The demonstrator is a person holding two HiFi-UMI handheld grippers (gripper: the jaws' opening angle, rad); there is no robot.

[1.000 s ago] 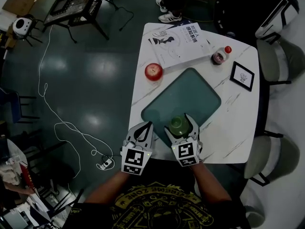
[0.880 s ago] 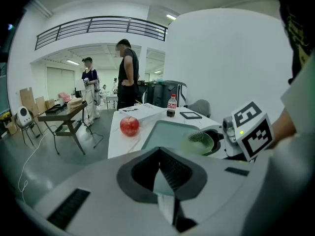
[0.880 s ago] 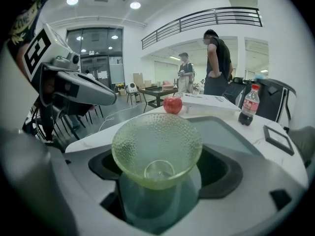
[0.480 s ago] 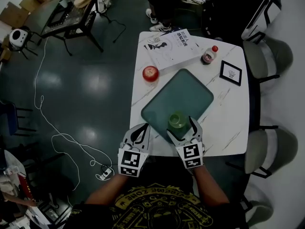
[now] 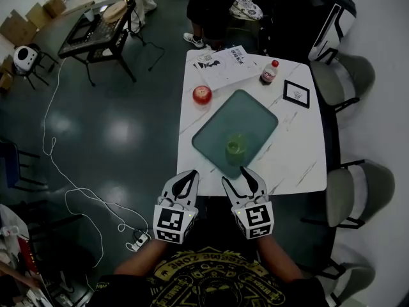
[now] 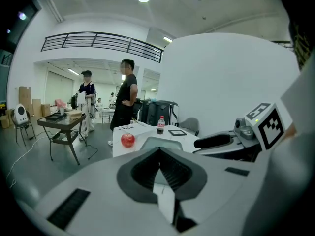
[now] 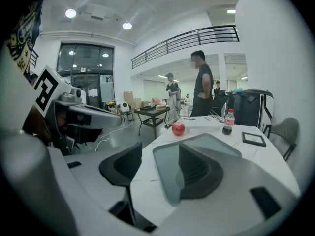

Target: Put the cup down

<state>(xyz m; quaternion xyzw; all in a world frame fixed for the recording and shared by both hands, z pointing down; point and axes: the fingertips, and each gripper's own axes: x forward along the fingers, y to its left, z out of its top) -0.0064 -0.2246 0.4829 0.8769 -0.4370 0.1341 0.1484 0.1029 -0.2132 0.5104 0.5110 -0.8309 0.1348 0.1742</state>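
A green cup (image 5: 236, 149) stands upright on the dark green tray (image 5: 246, 117) in the middle of the white marble table (image 5: 300, 152). My right gripper (image 5: 238, 176) hangs off the table's near edge, short of the cup and apart from it. Its jaws are closing with nothing between them. In the right gripper view (image 7: 157, 156) the tray (image 7: 202, 146) lies ahead and the cup is hidden. My left gripper (image 5: 189, 175) floats beside the table's near left corner with its jaws together and empty, as the left gripper view (image 6: 160, 154) confirms.
A red apple (image 5: 202, 94), an open book (image 5: 225, 62), a small bottle with a red cap (image 5: 269, 72) and a black picture frame (image 5: 296, 93) sit on the table's far half. Grey chairs (image 5: 348, 194) line the right side. People stand beyond the table; a black side table (image 5: 96, 34) stands far left.
My right gripper has let go of the cup and drawn back toward me off the table edge. The cup stays on the tray. The left gripper drew back too.
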